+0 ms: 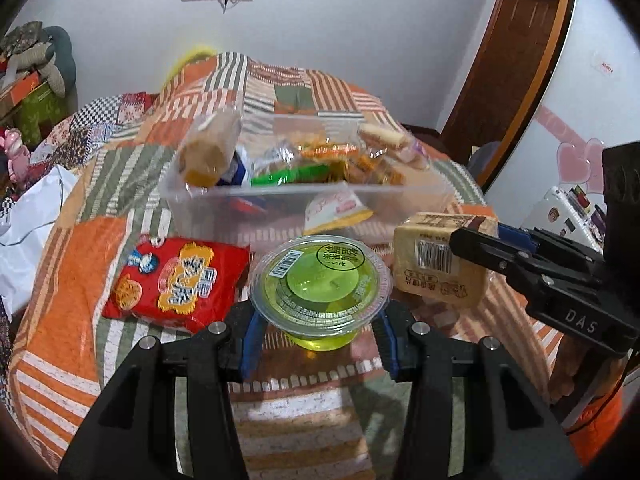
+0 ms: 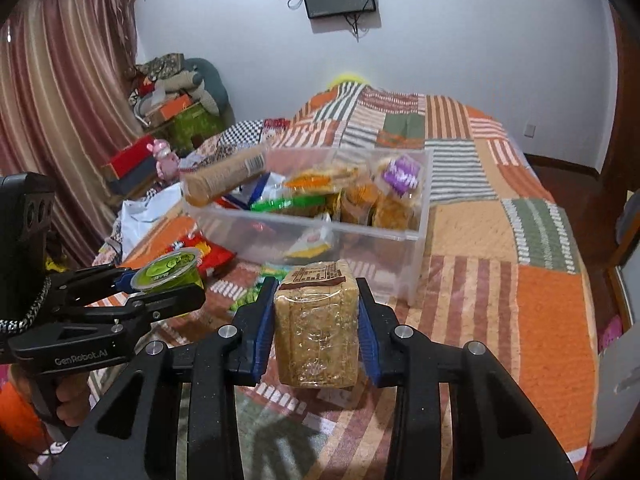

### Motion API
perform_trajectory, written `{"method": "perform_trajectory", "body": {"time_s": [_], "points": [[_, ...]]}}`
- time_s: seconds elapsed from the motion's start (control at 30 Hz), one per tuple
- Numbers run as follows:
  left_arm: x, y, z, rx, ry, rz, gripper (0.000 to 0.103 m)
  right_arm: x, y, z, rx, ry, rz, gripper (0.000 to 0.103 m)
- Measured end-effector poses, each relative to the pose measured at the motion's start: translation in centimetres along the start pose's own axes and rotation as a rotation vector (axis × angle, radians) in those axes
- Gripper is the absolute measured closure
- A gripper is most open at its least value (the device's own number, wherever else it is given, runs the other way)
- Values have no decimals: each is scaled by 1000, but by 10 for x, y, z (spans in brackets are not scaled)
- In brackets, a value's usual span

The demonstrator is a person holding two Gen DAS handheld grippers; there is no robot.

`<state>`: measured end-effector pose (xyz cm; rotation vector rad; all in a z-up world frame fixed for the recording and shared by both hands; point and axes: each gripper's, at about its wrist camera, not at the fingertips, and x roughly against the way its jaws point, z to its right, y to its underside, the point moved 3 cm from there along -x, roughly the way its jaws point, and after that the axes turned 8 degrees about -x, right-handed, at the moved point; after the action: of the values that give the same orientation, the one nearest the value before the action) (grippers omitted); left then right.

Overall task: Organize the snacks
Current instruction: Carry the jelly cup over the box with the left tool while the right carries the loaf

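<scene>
While the left claw (image 1: 318,332) is clamped on a green jelly cup (image 1: 320,280), its 2 blue pads (image 1: 252,336) press the cup's sides just under the sealed lid, and the cup hangs above the patchwork bed quilt (image 1: 72,248). In the right wrist view the same cup (image 2: 170,268) shows tilted between the left claw's fingers (image 2: 160,300) at the left edge.

The right claw (image 2: 316,328) is clamped on a tan wrapped snack block (image 2: 316,320), with 1 blue pad (image 2: 264,328) on each side and the printed label end pointing away from the camera. From the left wrist view this block (image 1: 440,260) sits just to the right of the jelly cup, held off the quilt by the right claw (image 1: 476,248).

Beyond both held items a clear plastic bin (image 2: 400,232) rests on the bed and holds many snacks: a sleeve of round biscuits (image 2: 224,180) leaning over its left rim, a green packet (image 2: 288,203), orange packets (image 2: 360,196) and a purple-labelled packet (image 2: 402,172). A red snack bag (image 1: 180,280) lies flat on the quilt just left of the jelly cup, near the bin's front wall. A small white and yellow packet (image 1: 336,212) lies against the bin's front wall; whether it is inside or outside the bin I cannot tell.
</scene>
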<state>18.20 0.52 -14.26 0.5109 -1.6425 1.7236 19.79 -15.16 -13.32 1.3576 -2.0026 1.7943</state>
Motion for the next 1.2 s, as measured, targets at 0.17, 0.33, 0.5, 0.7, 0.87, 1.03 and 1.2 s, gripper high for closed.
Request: {"method": "perform_trajectory", "body": {"time_s": [0.17,0.33,0.5,0.7,0.87,1.03,1.2], "points": [[4,-13,-1,10,5,31,56,5,-13,-3,1,-8,41,69],[4,-26,-1,10,4,54,56,6,-26,-5,-4,-10,83,69],[0,-40,-2,13,-1,71,56,1,-37,-5,-11,-12,109,69],[-7,-56,-10,38,-16,86,56,-4,-52,-5,-18,-15,137,69],[-13,-66,-12,34,-32,89,56,-7,-61,-8,-13,-22,147,69],[-20,-74,-15,50,-27,91,56,-6,-68,-8,-27,-48,163,69],[-31,-79,-14,40,-38,76,56,-21,-71,-4,-21,-30,148,69]]}}
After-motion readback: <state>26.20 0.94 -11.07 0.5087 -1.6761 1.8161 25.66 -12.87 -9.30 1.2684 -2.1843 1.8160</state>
